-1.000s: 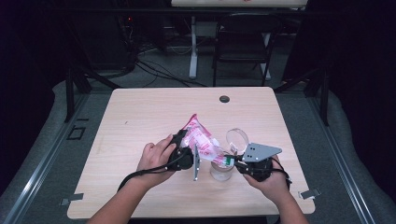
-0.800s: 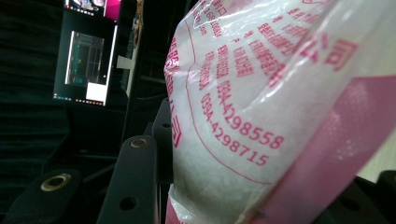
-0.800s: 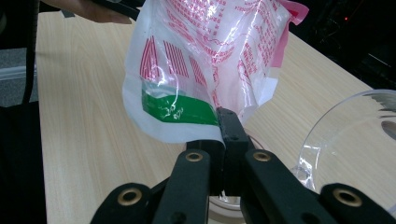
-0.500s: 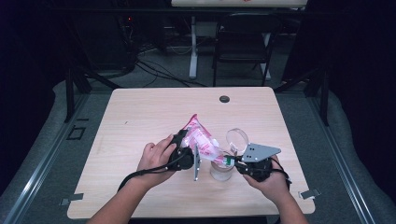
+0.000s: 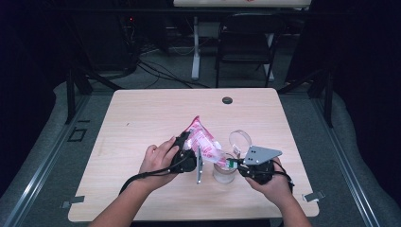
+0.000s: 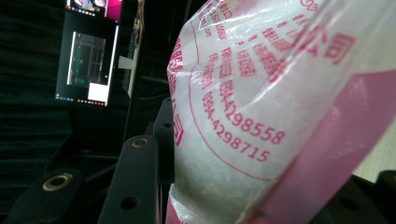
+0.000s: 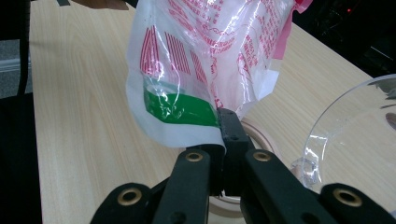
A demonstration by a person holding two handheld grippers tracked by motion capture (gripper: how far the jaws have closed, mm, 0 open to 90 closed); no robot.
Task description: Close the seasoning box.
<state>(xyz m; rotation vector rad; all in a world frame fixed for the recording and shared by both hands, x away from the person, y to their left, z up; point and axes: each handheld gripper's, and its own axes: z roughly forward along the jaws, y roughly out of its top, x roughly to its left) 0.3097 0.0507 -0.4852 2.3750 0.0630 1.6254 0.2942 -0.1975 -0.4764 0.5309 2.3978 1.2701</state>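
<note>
A pink-and-white printed plastic bag (image 5: pixel 202 140) of white grains hangs tilted between both grippers above a small clear cup (image 5: pixel 222 174) near the table's front edge. My left gripper (image 5: pixel 191 150), turned on its side, is shut on the bag's bulging body (image 6: pixel 243 121). My right gripper (image 7: pixel 229 133) is shut on the bag's lower edge at its green band (image 7: pixel 180 108), just over the cup's rim (image 7: pixel 264 137). In the high view the right gripper (image 5: pixel 231 163) sits right of the cup. A clear round lid (image 5: pixel 240 139) lies just behind it.
The light wooden table (image 5: pixel 142 118) has a dark round grommet (image 5: pixel 227 100) at its far edge. A black chair (image 5: pixel 246 42) and cables stand on the floor beyond. In the right gripper view the clear lid (image 7: pixel 359 135) sits close at the right.
</note>
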